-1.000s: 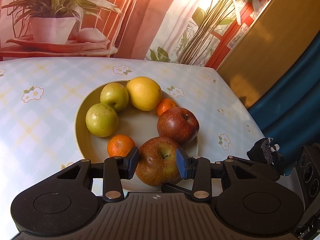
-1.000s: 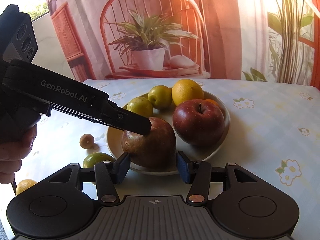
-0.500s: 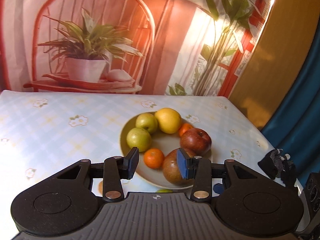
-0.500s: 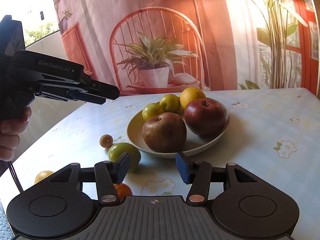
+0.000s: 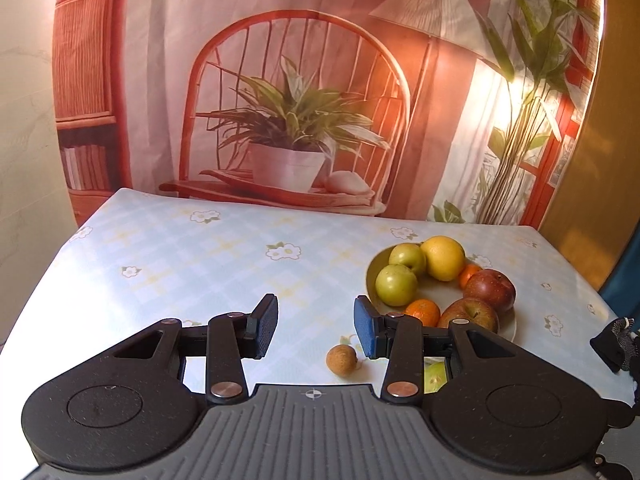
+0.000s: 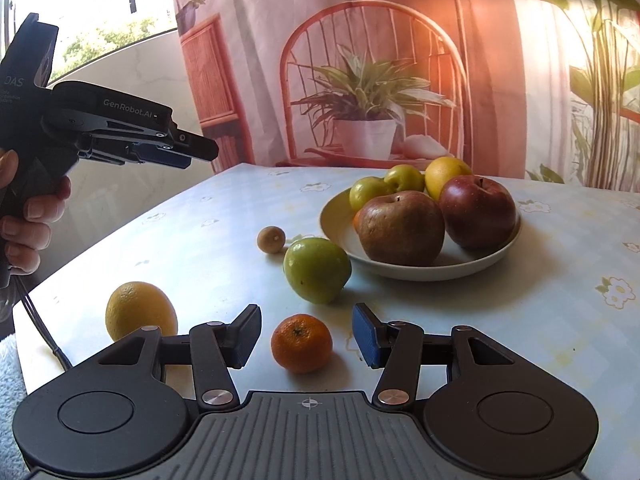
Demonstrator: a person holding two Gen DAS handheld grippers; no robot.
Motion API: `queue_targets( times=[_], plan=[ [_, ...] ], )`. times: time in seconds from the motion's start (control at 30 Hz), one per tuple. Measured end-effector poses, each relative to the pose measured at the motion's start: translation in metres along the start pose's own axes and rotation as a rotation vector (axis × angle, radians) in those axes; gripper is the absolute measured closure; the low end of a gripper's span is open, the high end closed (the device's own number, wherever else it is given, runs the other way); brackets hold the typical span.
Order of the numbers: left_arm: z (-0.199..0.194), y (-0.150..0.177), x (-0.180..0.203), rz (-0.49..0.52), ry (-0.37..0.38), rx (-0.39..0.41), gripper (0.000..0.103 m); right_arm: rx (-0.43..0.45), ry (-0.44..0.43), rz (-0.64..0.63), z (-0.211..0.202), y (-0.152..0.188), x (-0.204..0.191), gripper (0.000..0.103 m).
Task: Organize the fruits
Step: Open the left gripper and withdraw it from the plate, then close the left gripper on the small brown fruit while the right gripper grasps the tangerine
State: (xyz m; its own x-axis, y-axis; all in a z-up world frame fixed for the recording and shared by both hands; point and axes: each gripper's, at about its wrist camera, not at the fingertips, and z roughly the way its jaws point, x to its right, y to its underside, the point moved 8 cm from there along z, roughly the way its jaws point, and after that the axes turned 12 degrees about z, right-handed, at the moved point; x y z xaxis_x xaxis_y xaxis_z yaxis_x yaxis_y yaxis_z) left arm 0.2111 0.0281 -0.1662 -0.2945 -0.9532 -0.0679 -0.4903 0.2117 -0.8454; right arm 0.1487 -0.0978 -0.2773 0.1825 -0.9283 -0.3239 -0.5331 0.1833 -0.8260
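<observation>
- Standing beside the table, I note the right gripper [image 6: 306, 338] with jaws moderately parted and nothing pinched; a small mandarin [image 6: 301, 343] sits on the cloth in the gap between them, pads not touching it
- Left gripper [image 5: 316, 330] likewise parted and empty, held up off the table [image 5: 180, 256]; in the right wrist view it hangs in the air at the left, in a hand [image 6: 28, 208]
- Loose fruit on the cloth: the mandarin, a green apple [image 6: 317, 270] just beside the plate [image 6: 440, 270], a yellow citrus [image 6: 140, 310] near the table edge, a small brown round fruit [image 6: 271, 239]
- Plate already carries two red apples, two green ones, a yellow citrus and some orange pieces
- Handling judgement: mandarin looks light, soft-skinned, round, so prone to roll; take it across its widest middle with a gentle squeeze
- Green apple likely firmer, heavier and smooth; jaws would need opening wider, gripping at the equator
- Small brown fruit appears light and rough; little risk of slipping
- Hard to tell: the yellow citrus is partly hidden behind the right gripper's finger; the green apple shows in the left view only as a sliver behind the linkage; orange fruit on the plate mostly masked by the apples; free space on the plate is unclear
</observation>
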Motion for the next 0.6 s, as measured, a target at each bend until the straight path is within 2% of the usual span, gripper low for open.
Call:
queue_targets(
  times=[0.23,0.53,0.6],
  plan=[
    [-0.011,0.018,-0.003,-0.026,-0.041,-0.006,0.059,-0.049,-0.011,0.002,0.005,0.007,-0.001,0.063],
    [-0.012,0.031,-0.01,-0.083,-0.079,-0.026,0.058,-0.091,0.0,0.044,0.012,0.009,0.005,0.063],
    [-0.011,0.034,-0.01,-0.105,-0.069,-0.034,0.058,-0.089,0.0,0.049,0.013,0.009,0.006,0.064]
  ],
)
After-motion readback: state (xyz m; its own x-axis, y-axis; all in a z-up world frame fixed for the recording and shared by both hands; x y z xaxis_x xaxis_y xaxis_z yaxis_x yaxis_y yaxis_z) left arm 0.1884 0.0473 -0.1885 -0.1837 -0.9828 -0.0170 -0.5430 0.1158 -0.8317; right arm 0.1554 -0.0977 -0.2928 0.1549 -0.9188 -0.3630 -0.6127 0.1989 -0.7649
